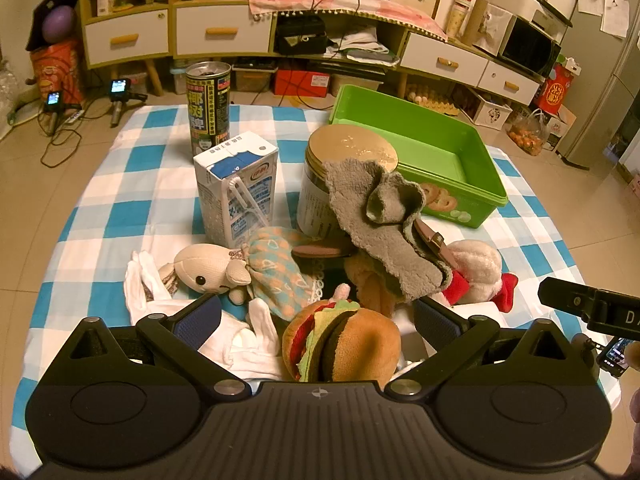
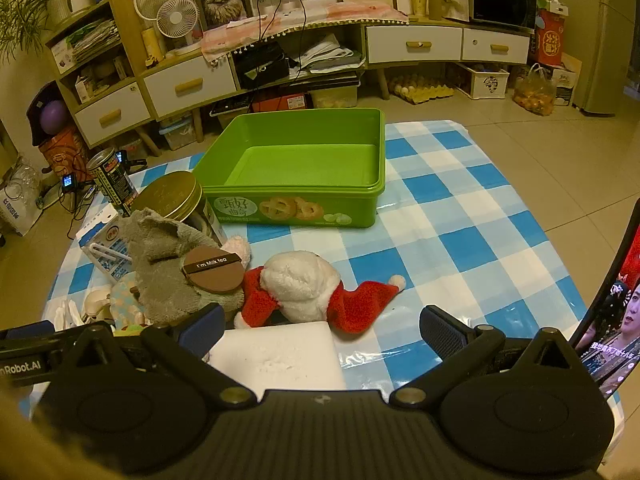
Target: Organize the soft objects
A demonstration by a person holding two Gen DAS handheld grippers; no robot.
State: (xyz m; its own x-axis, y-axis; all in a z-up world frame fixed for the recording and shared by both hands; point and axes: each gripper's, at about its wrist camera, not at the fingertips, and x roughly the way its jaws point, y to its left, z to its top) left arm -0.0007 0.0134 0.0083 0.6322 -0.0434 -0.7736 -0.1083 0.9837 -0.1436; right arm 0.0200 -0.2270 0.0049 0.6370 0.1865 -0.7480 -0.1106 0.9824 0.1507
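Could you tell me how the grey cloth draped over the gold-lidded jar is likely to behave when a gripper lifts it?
The grey cloth looks floppy: it hangs in folds off the gold-lidded jar, so it would probably sag from one pinch. Its fleecy surface should grip well. A brown strap lies on it and may come along or slide off.

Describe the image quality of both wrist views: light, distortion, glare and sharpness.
Left wrist view: warm yellowish indoor light, strong fisheye bending of the cabinet, dark corners, plush burger sharp. Right wrist view: same warm cast and curvature, sheen on the checked tablecloth, a bright phone screen at the right edge.
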